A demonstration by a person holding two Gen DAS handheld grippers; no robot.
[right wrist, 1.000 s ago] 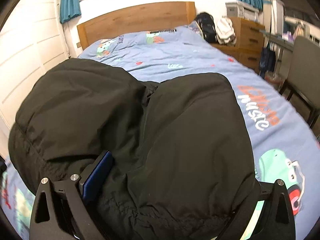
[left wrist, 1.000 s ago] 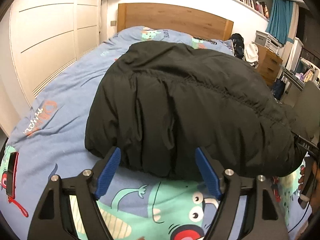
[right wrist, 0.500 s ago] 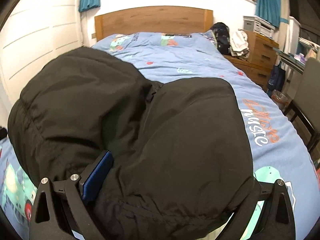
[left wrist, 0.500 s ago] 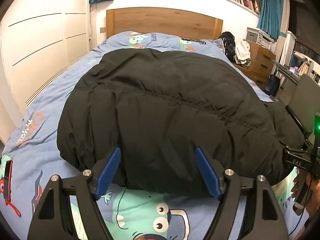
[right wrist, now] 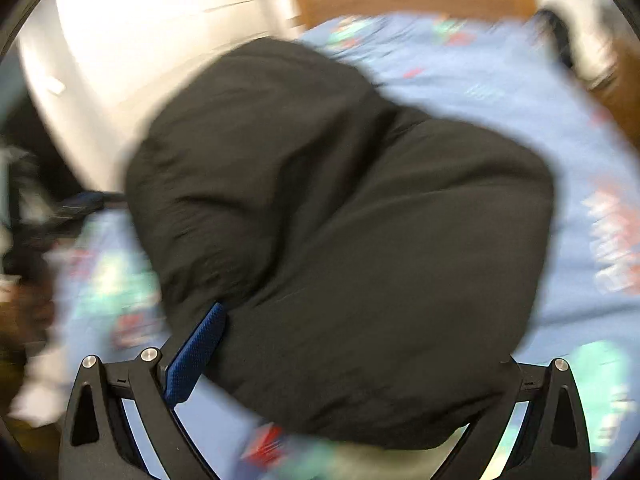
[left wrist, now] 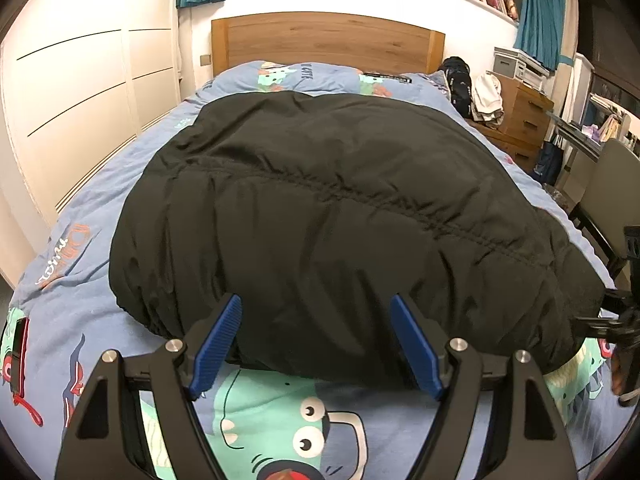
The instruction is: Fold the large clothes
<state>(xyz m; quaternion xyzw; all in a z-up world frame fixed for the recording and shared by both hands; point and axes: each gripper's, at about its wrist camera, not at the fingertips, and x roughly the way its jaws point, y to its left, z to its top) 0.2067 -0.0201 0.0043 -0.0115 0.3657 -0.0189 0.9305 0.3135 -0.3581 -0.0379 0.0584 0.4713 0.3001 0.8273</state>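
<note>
A puffy black jacket point(left wrist: 340, 220) lies folded in a thick mound on the bed. My left gripper point(left wrist: 316, 340) hangs at its near edge, open, the blue pads point(left wrist: 216, 344) bare and apart with the hem just beyond them. In the blurred right wrist view my right gripper point(right wrist: 360, 320) is closed on a bulky fold of the jacket point(right wrist: 360, 240). Fabric meets the tip of its left pad point(right wrist: 196, 360) and buries the right finger. The right tool's black frame point(left wrist: 624, 320) shows at the jacket's right end.
The bed has a blue cartoon-print duvet point(left wrist: 100, 280) and a wooden headboard point(left wrist: 328, 40). White wardrobe doors point(left wrist: 80, 100) run along the left. A dresser with clothes point(left wrist: 516, 108) and a chair point(left wrist: 612, 184) stand on the right.
The left gripper slid sideways along the near hem, still open. The right gripper swung round with the jacket fold still in its jaws, and its view is now blurred.
</note>
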